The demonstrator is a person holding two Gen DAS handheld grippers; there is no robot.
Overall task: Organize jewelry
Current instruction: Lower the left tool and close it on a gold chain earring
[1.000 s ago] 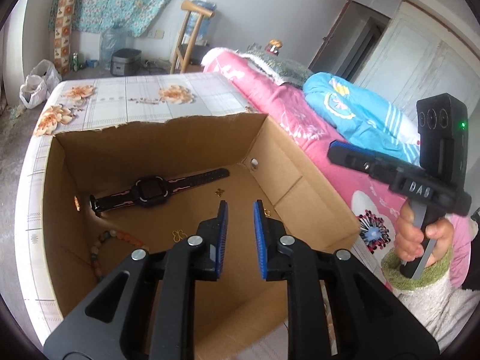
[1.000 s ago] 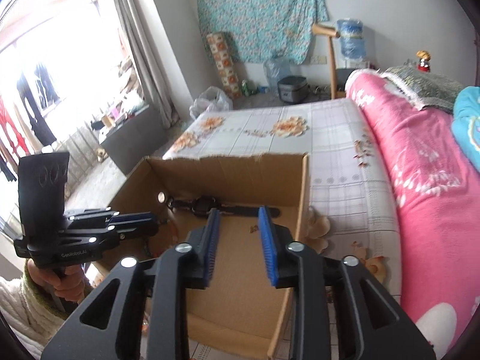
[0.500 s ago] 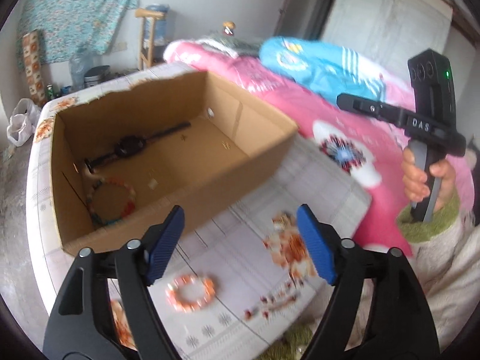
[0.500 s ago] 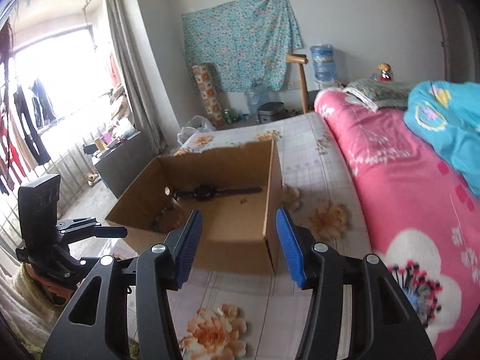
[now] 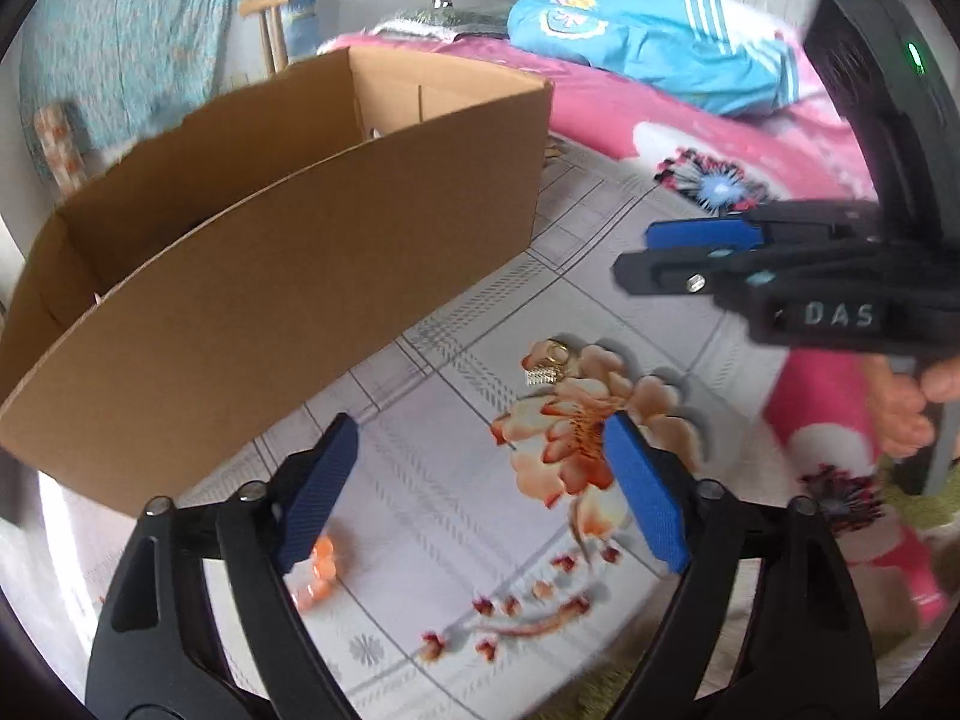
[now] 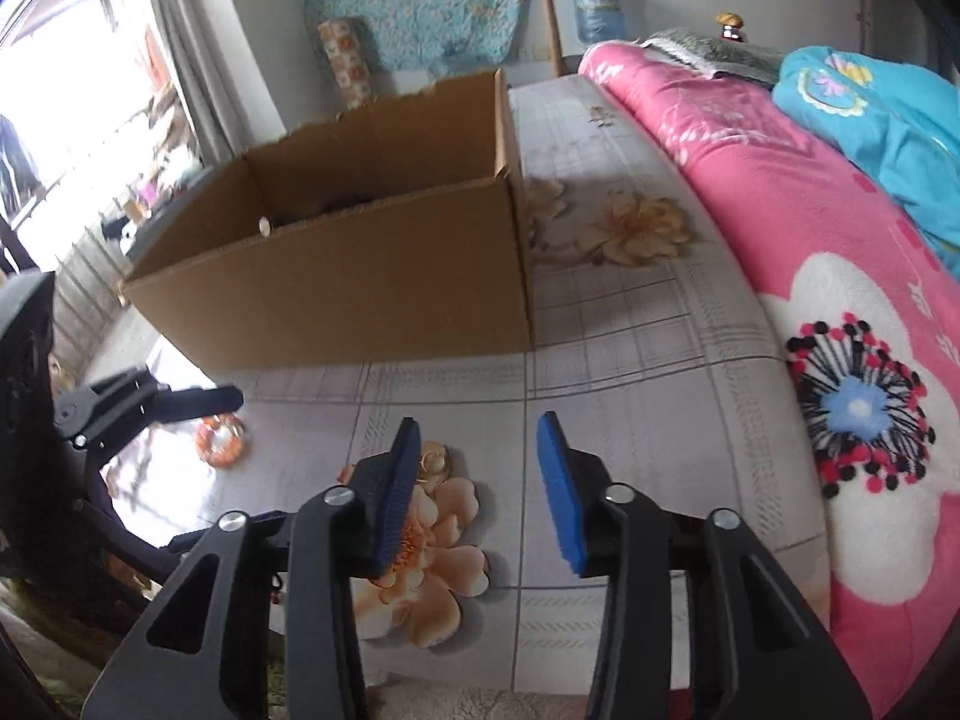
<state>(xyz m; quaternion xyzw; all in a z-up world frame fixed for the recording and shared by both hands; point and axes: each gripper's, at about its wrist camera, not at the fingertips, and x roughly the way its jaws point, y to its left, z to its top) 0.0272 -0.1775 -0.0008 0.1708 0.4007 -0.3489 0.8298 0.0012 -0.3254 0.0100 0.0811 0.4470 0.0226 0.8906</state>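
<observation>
Pink blanket: plush fleece, bright pink with big white flower patches and dotted black-and-red centres; heaped along the right side of the surface.
Blue blanket: soft turquoise cloth with white stripes, bunched on top of the pink fleece.
Tablecloth: smooth, glossy, pale grey with a fine check grid and printed peach flowers; lies flat under everything.
Cardboard box: plain brown corrugated board, long and rectangular, open-topped with a ragged torn rim on the far wall; stands on the cloth beyond both tools; contents hidden by the near wall.
Left gripper: black plastic arms with round silver screws, flat ribbed blue pads; jaws wide apart and closing slightly, only printed cloth between them; angled down over the peach flower print.
Right gripper: same black arms and ribbed blue pads; jaws parted with a moderate gap and closing, nothing between them; tipped down at the cloth.
Hand: bare fingers wrapped round the right tool's handle, seen at the edge of the left view.
Beaded bracelet: small ring of rounded orange and white beads; flat on the cloth near the box's front wall, beside the left tool's tip.
Gold jewelry: tiny shiny metal pieces, one ring-shaped, one comb-like with fine teeth; on the flower print, just beyond the left pads and just left of the right tool's left pad.
</observation>
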